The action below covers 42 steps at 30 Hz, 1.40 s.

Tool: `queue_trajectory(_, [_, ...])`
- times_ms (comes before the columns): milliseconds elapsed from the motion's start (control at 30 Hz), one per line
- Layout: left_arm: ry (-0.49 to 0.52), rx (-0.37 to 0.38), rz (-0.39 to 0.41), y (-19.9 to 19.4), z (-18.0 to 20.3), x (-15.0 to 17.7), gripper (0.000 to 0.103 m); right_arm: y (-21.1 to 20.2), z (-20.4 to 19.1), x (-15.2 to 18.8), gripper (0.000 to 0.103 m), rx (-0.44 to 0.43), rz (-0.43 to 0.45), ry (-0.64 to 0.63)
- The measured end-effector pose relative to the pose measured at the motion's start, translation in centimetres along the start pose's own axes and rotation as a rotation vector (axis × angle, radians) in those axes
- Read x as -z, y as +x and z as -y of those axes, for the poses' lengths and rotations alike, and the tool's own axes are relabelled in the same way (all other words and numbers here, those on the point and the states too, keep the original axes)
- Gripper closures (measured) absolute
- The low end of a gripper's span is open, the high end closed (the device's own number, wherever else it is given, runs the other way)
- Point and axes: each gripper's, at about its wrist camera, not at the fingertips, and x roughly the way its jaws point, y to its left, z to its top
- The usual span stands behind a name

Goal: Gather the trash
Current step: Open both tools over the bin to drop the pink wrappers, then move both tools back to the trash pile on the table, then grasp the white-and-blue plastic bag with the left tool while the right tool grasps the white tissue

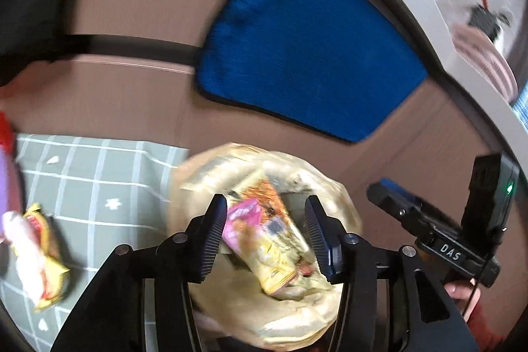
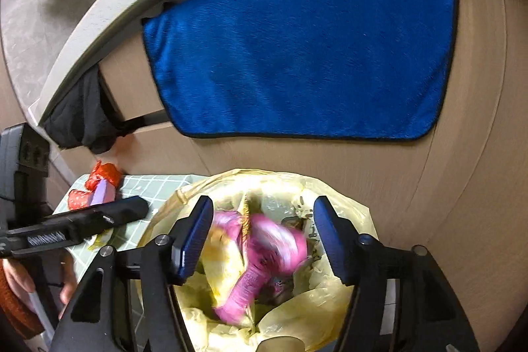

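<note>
A bin lined with a pale yellow bag (image 1: 204, 174) sits under both grippers. My left gripper (image 1: 264, 233) is open above it. A crumpled pink, orange and yellow wrapper (image 1: 274, 253) hangs between its fingers, close against the left pad (image 1: 214, 230) and clear of the other. In the right wrist view my right gripper (image 2: 264, 236) is open over the same bin (image 2: 184, 193). A blurred pink wrapper (image 2: 264, 253) lies between its fingers, touching neither, over the trash in the bag.
A green checked mat (image 1: 99, 187) lies left of the bin with a yellow snack wrapper (image 1: 39, 253) on it and red items (image 2: 102, 174) further back. A blue towel (image 2: 297, 55) hangs on the brown cabinet front behind. A hand (image 2: 16, 279) shows at the left.
</note>
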Motion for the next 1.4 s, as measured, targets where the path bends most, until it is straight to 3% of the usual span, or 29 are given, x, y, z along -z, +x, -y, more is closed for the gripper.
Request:
queue_trajectory(300, [0.003, -0.273, 0.177, -9.9, -5.0, 1.0, 0.053, 0.3, -2.2, 0.0, 0.040, -0.016, -0.013, -0.015])
queue_trajectory(533, [-0.122, -0.386, 0.285, -18.7, -13.6, 1.9, 0.053, -0.8, -8.3, -0.7, 0.040, -0.077, 0.040, -0.126])
queue_trajectory(700, [-0.243, -0.428, 0.307, -22.1, -19.0, 3.7, 0.053, 0.1, -13.2, -0.7, 0.040, -0.149, 0.028, -0.188])
queue_trajectory(867, [-0.279, -0.427, 0.266, -21.5, -21.9, 5.7, 0.053, 1.6, -16.9, 0.0, 0.040, -0.179, -0.009, -0.238])
queue_trajectory(1100, [-0.287, -0.339, 0.176, -17.8, -22.5, 7.2, 0.053, 3.2, -19.6, 0.8, 0.040, -0.183, -0.050, -0.286])
queue_trajectory(1167, [-0.246, -0.359, 0.161, -16.7, -22.0, 7.0, 0.053, 3.6, -19.9, 1.0, 0.040, -0.184, -0.062, -0.292])
queue_trajectory(1267, [-0.225, -0.538, 0.162, -15.4, -22.5, 6.8, 0.053, 4.2, -20.1, 1.4, 0.040, -0.189, -0.086, -0.295])
queue_trajectory(1400, [-0.383, -0.535, 0.131, -14.3, -25.7, 7.2, 0.053, 4.7, -20.3, 1.8, 0.040, -0.194, -0.100, -0.295])
